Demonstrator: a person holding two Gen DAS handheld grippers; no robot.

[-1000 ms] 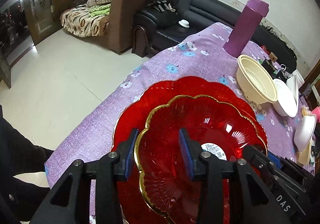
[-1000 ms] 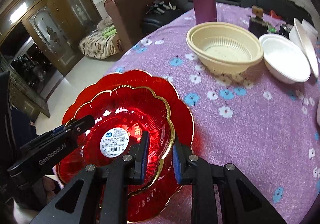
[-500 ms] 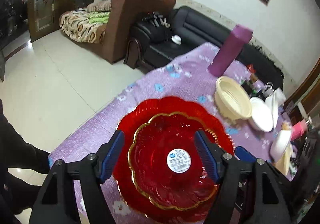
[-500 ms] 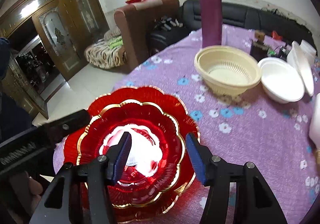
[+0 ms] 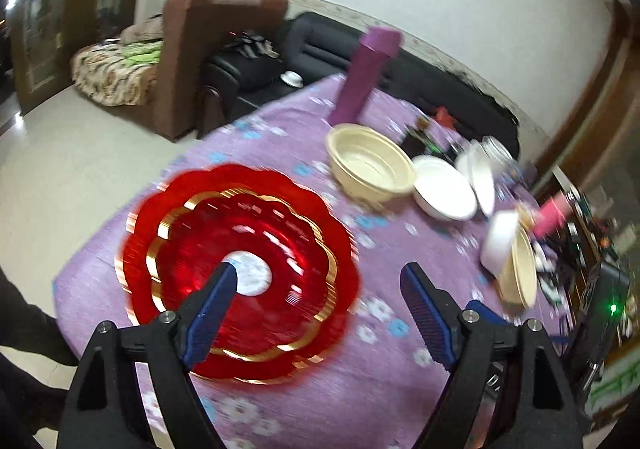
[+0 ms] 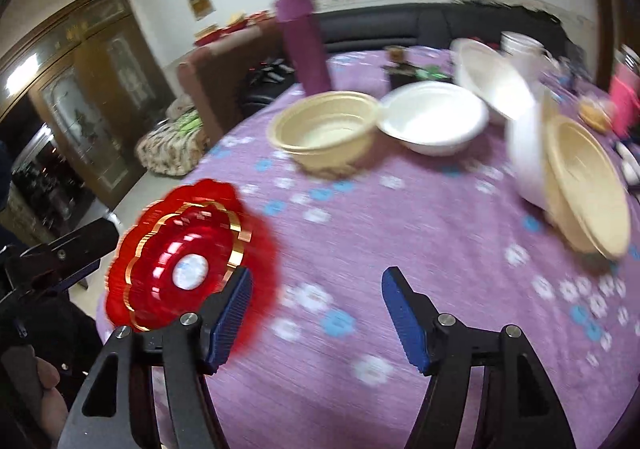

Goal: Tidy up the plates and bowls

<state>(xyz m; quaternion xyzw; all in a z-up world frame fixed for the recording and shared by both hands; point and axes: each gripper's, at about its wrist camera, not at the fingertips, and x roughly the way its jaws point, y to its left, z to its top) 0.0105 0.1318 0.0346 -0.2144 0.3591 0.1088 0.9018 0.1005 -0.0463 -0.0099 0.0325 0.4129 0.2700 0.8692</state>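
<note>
A small red gold-rimmed scalloped dish [image 5: 240,249] [image 6: 184,253] lies nested in a larger red dish [image 5: 320,205] near the table's left corner. My left gripper [image 5: 316,273] hovers above its right side, jaws opening, nothing between them. My right gripper [image 6: 316,277] is over bare cloth right of the dishes, jaws opening and empty. A cream bowl [image 5: 370,165] [image 6: 324,133] and a white bowl [image 5: 444,187] [image 6: 434,117] sit farther back. At the right, a white bowl [image 6: 524,157] and a cream bowl [image 6: 584,185] stand tilted on edge together.
A tall purple flask [image 5: 366,77] [image 6: 304,37] stands behind the bowls. The purple flowered tablecloth [image 6: 400,229] covers the table. More white dishes [image 6: 492,77], a pink cup [image 6: 624,97] and clutter crowd the far right. The table edge drops to the floor at left.
Both grippers let go of the small red dish, opened wide, and pulled back and to the right. The dish now rests in the larger red dish.
</note>
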